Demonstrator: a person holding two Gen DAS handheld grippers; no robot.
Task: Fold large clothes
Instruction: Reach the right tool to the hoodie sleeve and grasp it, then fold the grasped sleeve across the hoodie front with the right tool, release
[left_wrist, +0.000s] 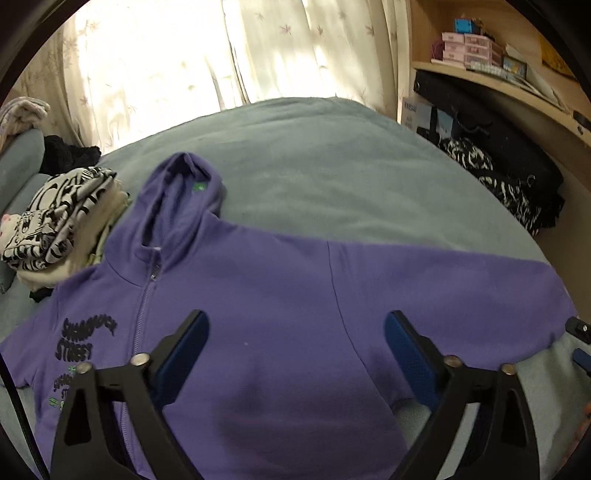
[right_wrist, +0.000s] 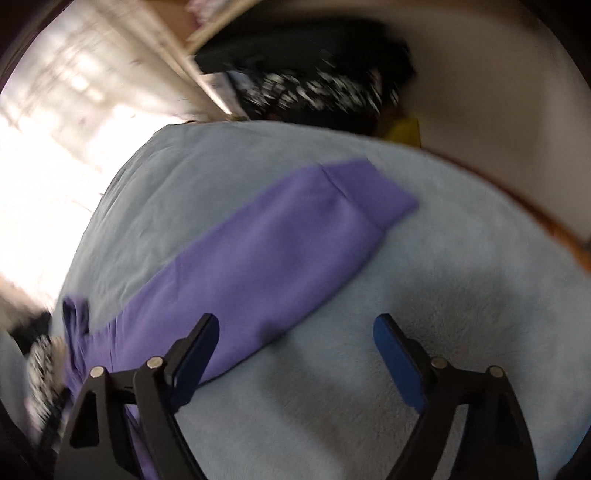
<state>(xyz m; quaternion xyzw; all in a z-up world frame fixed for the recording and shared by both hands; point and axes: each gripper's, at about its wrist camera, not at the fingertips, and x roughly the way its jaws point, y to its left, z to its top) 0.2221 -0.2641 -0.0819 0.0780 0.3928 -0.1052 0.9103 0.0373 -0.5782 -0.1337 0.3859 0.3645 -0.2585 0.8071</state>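
- A purple zip-up hoodie (left_wrist: 280, 295) lies spread flat, front side up, on a grey-blue blanket (left_wrist: 332, 166) that covers the bed.
- Its hood (left_wrist: 181, 199) points to the far side, toward the sunlit curtains (left_wrist: 166, 55), and one sleeve (right_wrist: 280, 243) stretches out to the right.
- The left gripper (left_wrist: 295, 354) hangs over the hoodie's chest, right of the zipper (left_wrist: 142, 306); its jaws stand wide and nothing is between its blue pads (left_wrist: 410, 354).
- The right gripper (right_wrist: 295, 354) is over the blanket just near of the outstretched sleeve, jaws wide and empty; its left finger overlaps the sleeve's near edge in the blurred view, and contact cannot be told.
- A stack of folded clothes (left_wrist: 62, 229), black-and-white print on top, sits just left of the hood.
- A wooden shelf (left_wrist: 498, 85) stands at the far right, dark clothing (left_wrist: 491, 177) heaped below it.
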